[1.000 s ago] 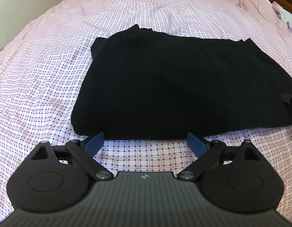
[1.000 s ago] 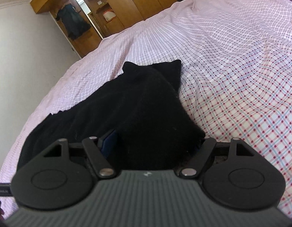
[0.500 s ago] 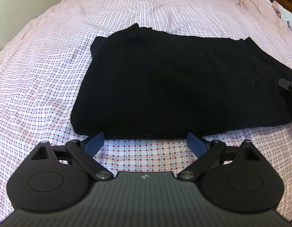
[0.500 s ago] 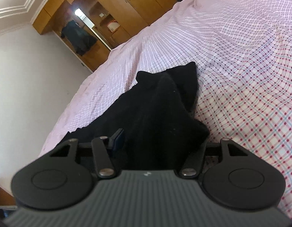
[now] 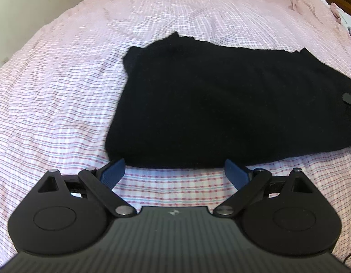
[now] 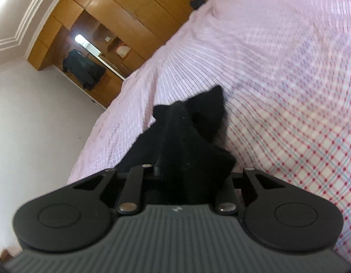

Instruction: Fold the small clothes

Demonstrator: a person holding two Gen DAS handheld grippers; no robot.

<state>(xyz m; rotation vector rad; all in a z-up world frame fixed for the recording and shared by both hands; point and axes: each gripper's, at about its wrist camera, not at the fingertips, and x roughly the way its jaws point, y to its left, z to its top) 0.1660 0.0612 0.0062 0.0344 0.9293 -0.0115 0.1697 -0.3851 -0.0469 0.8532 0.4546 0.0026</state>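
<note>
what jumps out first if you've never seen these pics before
The black garment stands out first, a dark slab lying mid-bed on the pink checked bedsheet. Next, the right gripper at the garment's edge: its jaws are closing with a bunched ridge of the black cloth between them. The left gripper hangs open just short of the garment's near edge, blue fingers spread and empty.
</note>
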